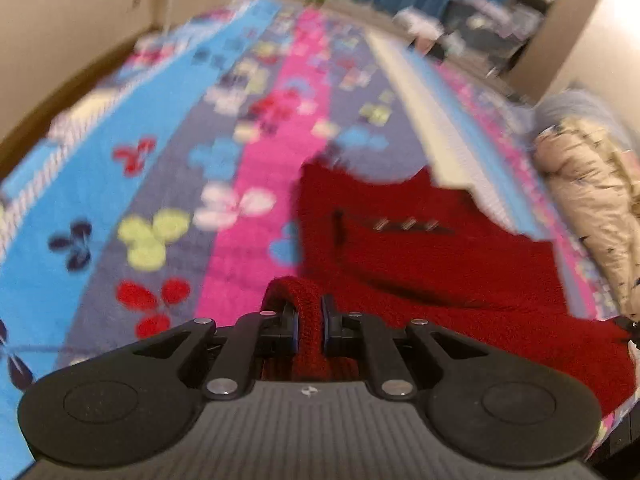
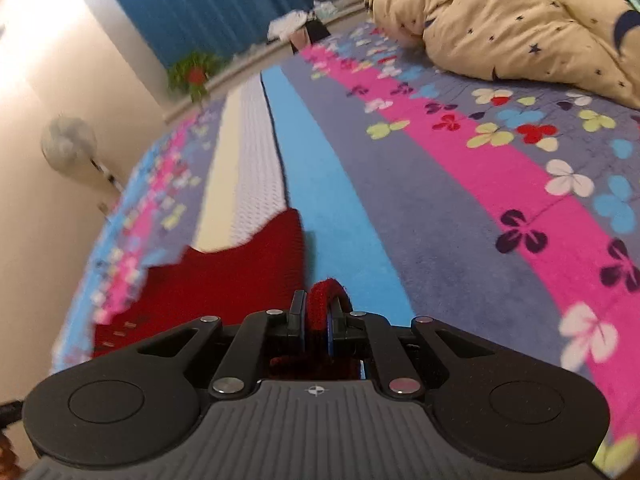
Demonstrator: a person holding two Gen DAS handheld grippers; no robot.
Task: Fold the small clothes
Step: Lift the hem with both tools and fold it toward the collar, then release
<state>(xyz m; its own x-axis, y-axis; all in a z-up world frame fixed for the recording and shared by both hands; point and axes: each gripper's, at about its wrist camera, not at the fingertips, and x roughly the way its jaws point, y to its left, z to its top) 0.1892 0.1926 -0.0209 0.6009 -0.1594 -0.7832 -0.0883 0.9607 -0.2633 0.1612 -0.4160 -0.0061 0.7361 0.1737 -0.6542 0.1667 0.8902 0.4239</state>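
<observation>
A dark red knitted garment (image 1: pixel 420 248) lies spread on the flower-patterned bedspread (image 1: pixel 160 160), with a row of small metal buttons on its front. My left gripper (image 1: pixel 310 320) is shut on a folded edge of the garment at its near left side; the red knit fills the gap between the pads. In the right wrist view the same red garment (image 2: pixel 224 272) stretches away to the left. My right gripper (image 2: pixel 318 316) is shut on another bunched red edge, a little above the bedspread (image 2: pixel 440 200). The picture is blurred.
A beige star-print quilt (image 2: pixel 500 20) is heaped at the far right of the bed, also seen as the beige quilt (image 1: pixel 592 200). A potted plant (image 2: pixel 194 74), blue curtain (image 2: pixel 200 0) and a standing fan (image 2: pixel 70 144) stand beyond the bed by the wall.
</observation>
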